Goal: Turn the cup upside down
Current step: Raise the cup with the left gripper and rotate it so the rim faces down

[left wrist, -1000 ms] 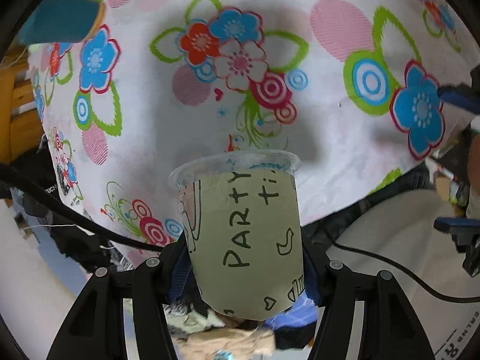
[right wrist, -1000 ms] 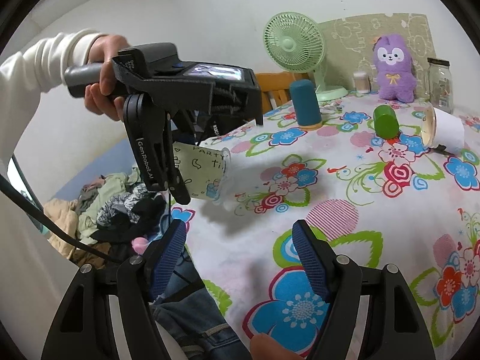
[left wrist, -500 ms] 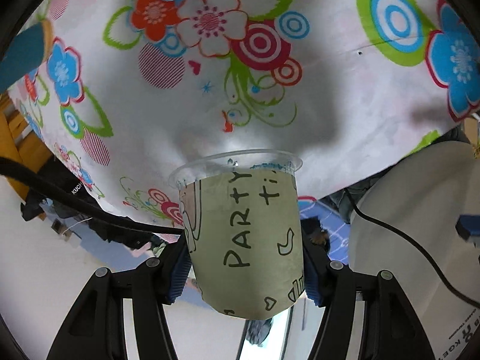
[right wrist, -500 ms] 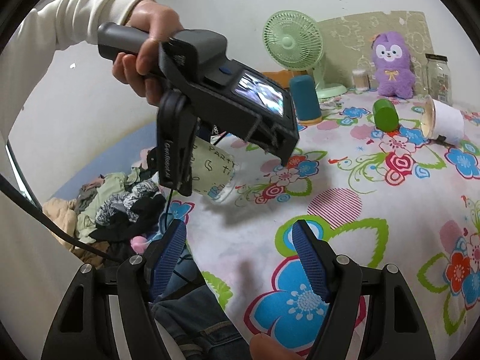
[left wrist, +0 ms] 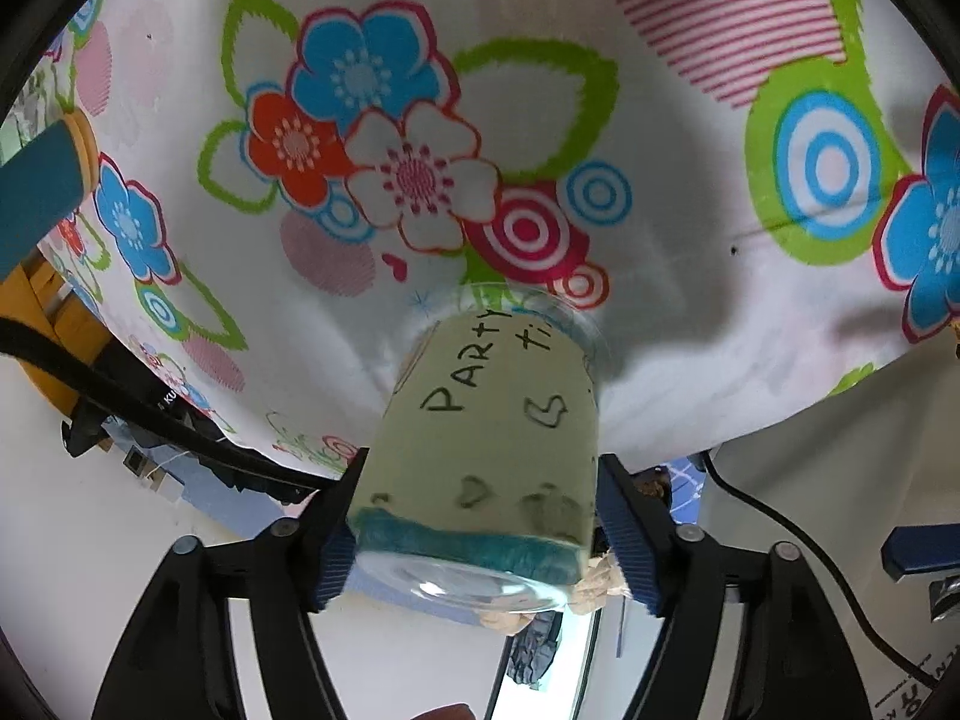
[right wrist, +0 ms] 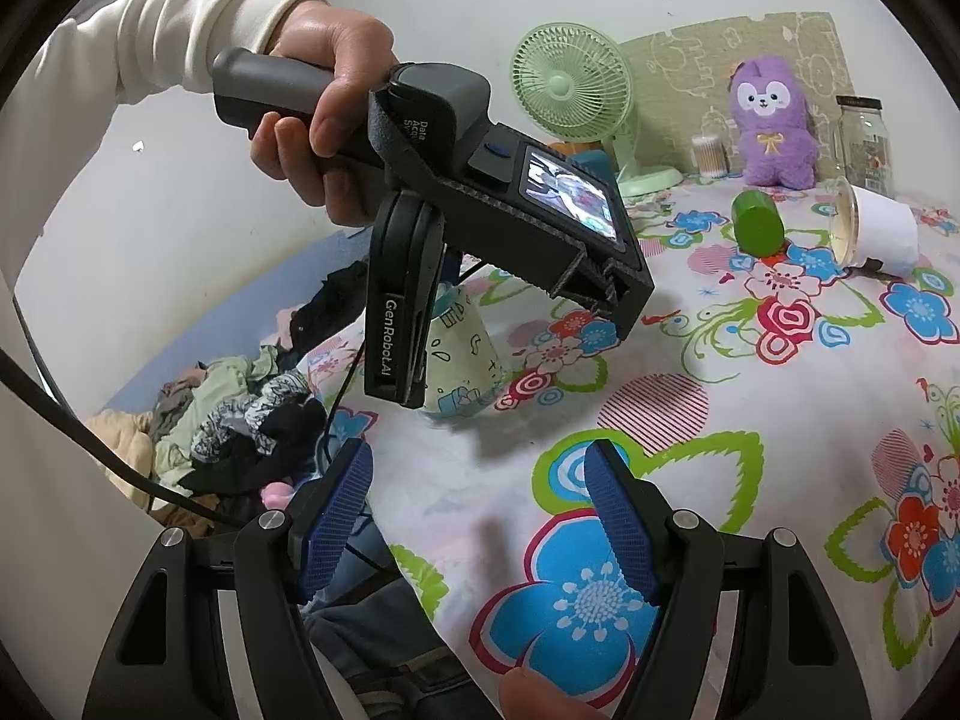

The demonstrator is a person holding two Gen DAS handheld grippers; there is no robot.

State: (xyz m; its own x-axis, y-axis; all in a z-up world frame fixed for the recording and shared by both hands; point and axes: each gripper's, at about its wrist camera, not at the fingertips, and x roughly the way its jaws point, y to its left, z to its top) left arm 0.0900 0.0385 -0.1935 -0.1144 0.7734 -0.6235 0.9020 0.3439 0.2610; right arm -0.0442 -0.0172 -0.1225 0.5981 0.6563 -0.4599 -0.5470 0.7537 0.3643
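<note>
The clear plastic cup (left wrist: 486, 444) with a pale green "PARTY" sleeve stands mouth-down, its rim on the flowered tablecloth (left wrist: 540, 120) near the table's edge. My left gripper (left wrist: 480, 516) is shut on the cup near its base, which faces the camera. In the right wrist view the cup (right wrist: 462, 360) shows upside down under the left gripper (right wrist: 414, 324), held from above. My right gripper (right wrist: 480, 516) is open and empty, hovering above the tablecloth (right wrist: 750, 420) nearer the front edge.
A teal cylinder (left wrist: 36, 192) stands at the left. A green cup (right wrist: 757, 231) and a white cup (right wrist: 879, 234) lie on their sides at the back right, by a green fan (right wrist: 570, 84), a purple plush (right wrist: 771, 123) and a glass jar (right wrist: 864, 144). Clothes (right wrist: 240, 414) are piled beyond the table's left edge.
My left gripper has tipped further over and come down, turning the cup from slanted to mouth-down on the tablecloth. The right gripper has stayed in place.
</note>
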